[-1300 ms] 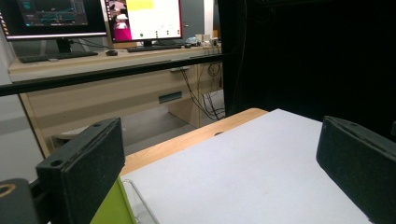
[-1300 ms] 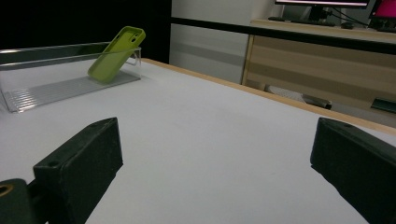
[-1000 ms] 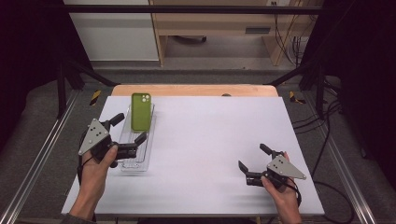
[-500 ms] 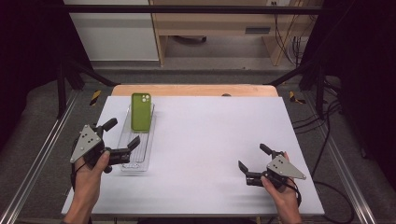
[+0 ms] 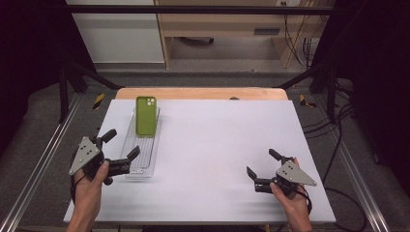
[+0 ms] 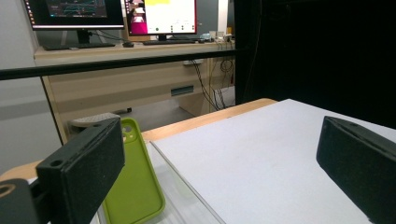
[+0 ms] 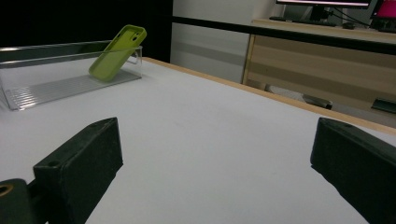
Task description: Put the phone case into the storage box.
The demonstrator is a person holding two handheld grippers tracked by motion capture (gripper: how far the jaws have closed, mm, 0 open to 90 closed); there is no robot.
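High view: the green phone (image 5: 145, 115) leans in the clear tray's (image 5: 140, 159) far end, easy to grab; left gripper (image 5: 121, 151) hangs released nearby. Right gripper view: right gripper (image 7: 212, 172) released, parked well apart.

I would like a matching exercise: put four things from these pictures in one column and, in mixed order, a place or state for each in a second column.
Things:
1. green phone case
2. clear tray
3. left gripper
4. right gripper

Places or states:
a. open, over the bare white table near the right front
b. leaning on the far end of the tray
c. open, at the near end of the tray
d. lying lengthwise on the left part of the table

Pairs: 1-b, 2-d, 3-c, 4-a
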